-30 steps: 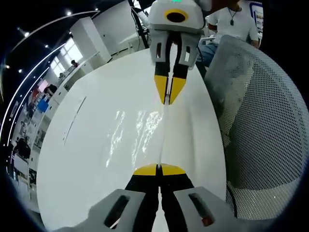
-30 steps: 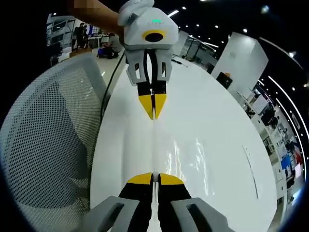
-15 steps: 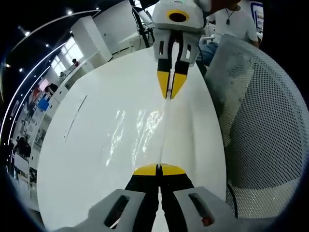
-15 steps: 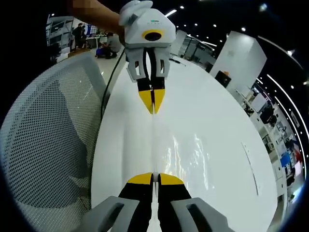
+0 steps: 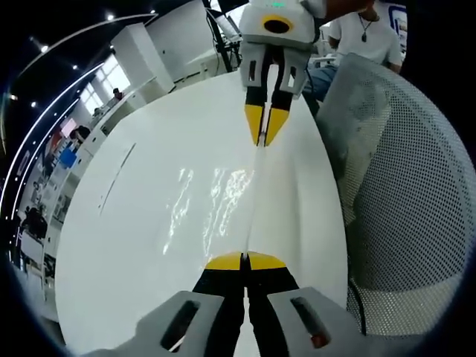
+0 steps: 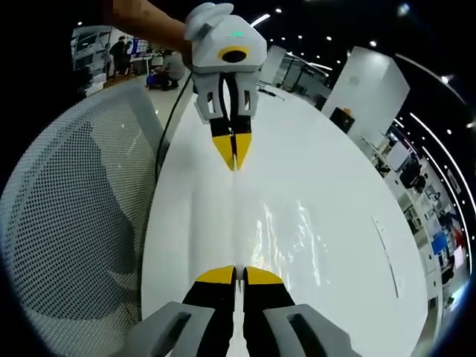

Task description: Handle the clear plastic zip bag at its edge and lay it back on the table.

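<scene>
Clear plastic zip bag (image 5: 253, 201) held taut between two yellow-tipped grippers above the glossy white table (image 5: 149, 223).

In the left gripper view, the left gripper (image 5: 244, 262) has its yellow jaw tips pressed together on the near edge of the bag, and the right gripper (image 5: 263, 137) faces it from across, its tips pinched on the far edge. The right gripper view shows the same hold from the other end: right gripper (image 6: 236, 276) closed on the bag (image 6: 236, 216), left gripper (image 6: 232, 156) opposite, a bare hand behind it. The film runs edge-on as a thin, glinting line between them. A grey mesh office chair (image 5: 401, 178) stands just beside the table, and a person in a white shirt (image 5: 364, 37) sits beyond.
</scene>
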### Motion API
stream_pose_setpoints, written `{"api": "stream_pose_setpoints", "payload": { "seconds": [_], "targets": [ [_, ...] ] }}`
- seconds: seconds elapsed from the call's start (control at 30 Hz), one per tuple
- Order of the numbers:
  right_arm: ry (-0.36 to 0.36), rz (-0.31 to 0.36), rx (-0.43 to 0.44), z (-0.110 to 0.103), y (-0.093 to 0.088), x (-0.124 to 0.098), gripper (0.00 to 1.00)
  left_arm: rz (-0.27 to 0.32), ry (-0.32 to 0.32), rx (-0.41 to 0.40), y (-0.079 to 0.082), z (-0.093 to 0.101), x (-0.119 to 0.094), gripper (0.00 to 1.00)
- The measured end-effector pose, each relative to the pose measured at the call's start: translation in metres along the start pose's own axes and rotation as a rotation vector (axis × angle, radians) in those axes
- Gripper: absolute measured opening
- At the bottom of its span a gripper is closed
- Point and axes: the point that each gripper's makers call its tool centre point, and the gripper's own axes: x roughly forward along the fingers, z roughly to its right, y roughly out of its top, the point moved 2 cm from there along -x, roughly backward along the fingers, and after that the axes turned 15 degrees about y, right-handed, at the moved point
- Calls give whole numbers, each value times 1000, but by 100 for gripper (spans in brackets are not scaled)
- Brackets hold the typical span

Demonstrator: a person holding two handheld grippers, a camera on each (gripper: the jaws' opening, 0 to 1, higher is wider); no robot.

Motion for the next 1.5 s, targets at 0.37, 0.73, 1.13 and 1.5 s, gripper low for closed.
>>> {"api": "stream_pose_setpoints", "payload": {
  "seconds": [0.37,0.73,1.13,1.5],
  "targets": [
    [11,-1,9,-4,-1,1,0,13,8,11,2,2,0,0],
    [45,34,-10,-9,18,-8,8,8,2,54,1,9,2,0],
    [24,77,-8,11,40,-10,7,12,2,65,5,10,3,0],
    [63,72,21,9,36,10,5,15,5,56,6,12,2,0]
  ]
}}
